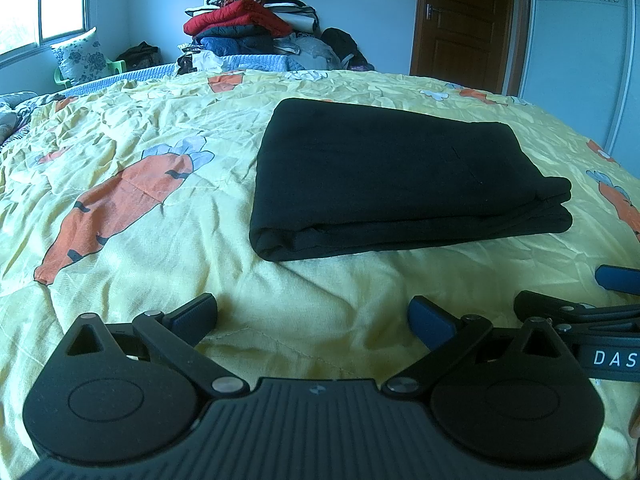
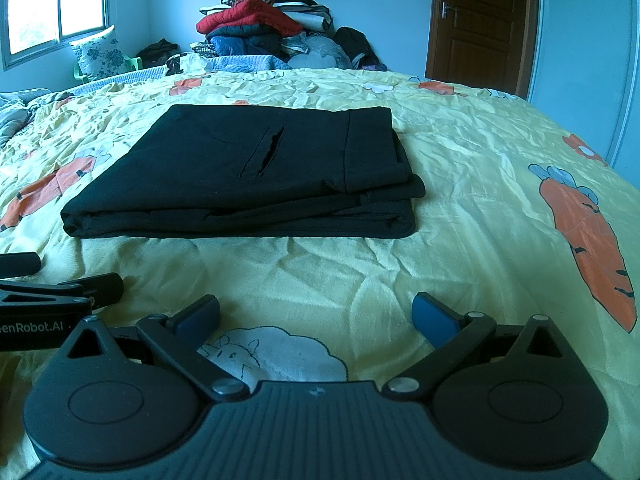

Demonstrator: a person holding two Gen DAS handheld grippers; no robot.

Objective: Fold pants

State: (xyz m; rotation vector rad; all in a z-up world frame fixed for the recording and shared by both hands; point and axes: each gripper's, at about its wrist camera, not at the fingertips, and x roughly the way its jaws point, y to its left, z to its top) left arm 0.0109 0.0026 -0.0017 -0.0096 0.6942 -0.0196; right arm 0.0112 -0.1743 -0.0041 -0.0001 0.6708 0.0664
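The black pants lie folded into a flat rectangle on the yellow carrot-print bedspread. The right wrist view shows the same pants with a slit pocket on top and stacked layers along the near edge. My left gripper is open, low over the bedspread and well short of the pants, holding nothing. My right gripper is open too, empty, a similar distance back from the pants. Each gripper shows at the edge of the other's view: the right one, the left one.
A tall pile of clothes and blankets stands past the far side of the bed. A brown door is at the back right, a window and a floral pillow at the back left.
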